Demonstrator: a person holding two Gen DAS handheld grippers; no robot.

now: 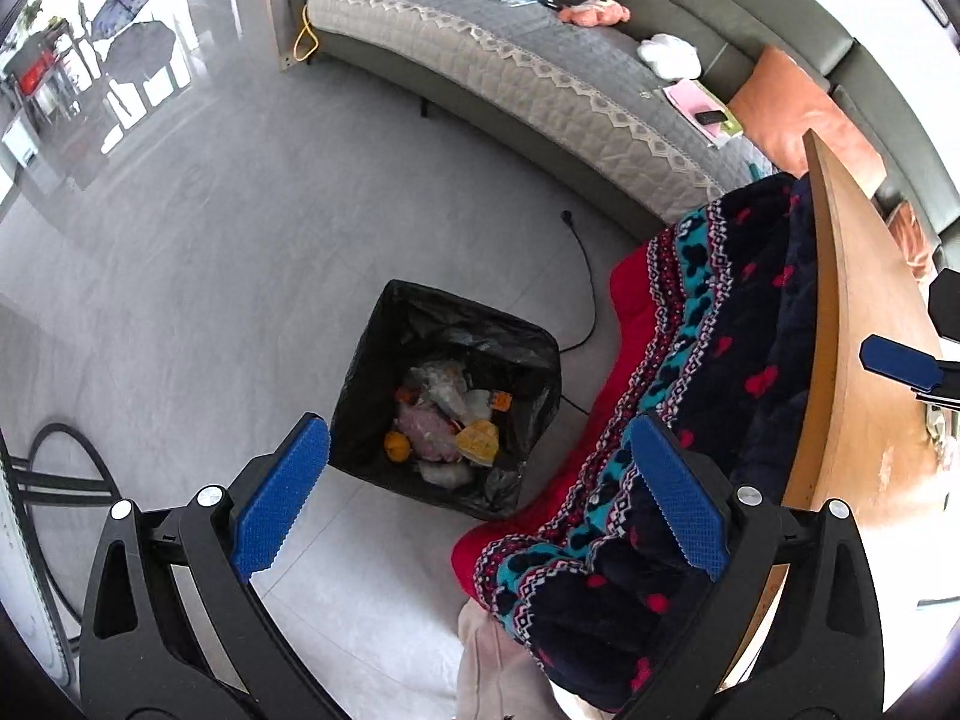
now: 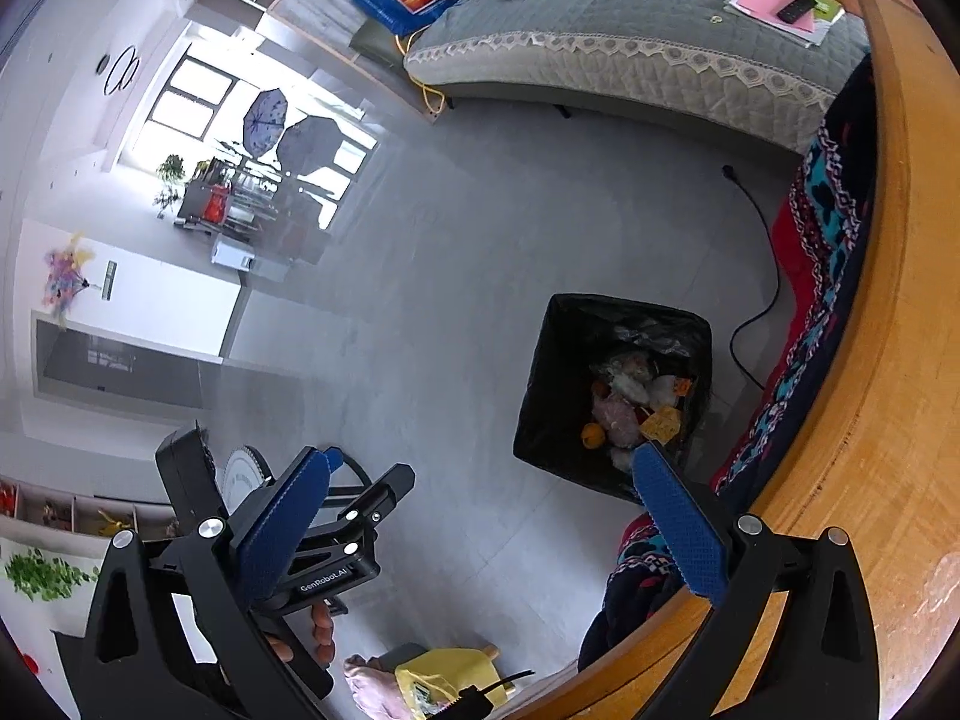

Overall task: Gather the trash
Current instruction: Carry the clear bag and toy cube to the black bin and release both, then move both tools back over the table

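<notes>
A square bin lined with a black bag point(image 1: 447, 396) stands on the grey floor beside the table; it holds several pieces of trash point(image 1: 447, 426). It also shows in the right wrist view point(image 2: 612, 396). My left gripper point(image 1: 480, 492) is open and empty, hovering above the bin's near edge. My right gripper point(image 2: 480, 516) is open and empty, above the floor left of the bin. One blue pad of the right gripper point(image 1: 897, 363) shows at the right edge of the left wrist view, over the table. The left gripper's body point(image 2: 336, 534) shows in the right wrist view.
A wooden table point(image 2: 870, 420) curves along the right, with a patterned red and navy blanket point(image 1: 690, 390) hanging below it. A grey sofa point(image 1: 540, 78) with scattered items stands at the back. A black cable point(image 1: 585, 276) lies on the floor behind the bin.
</notes>
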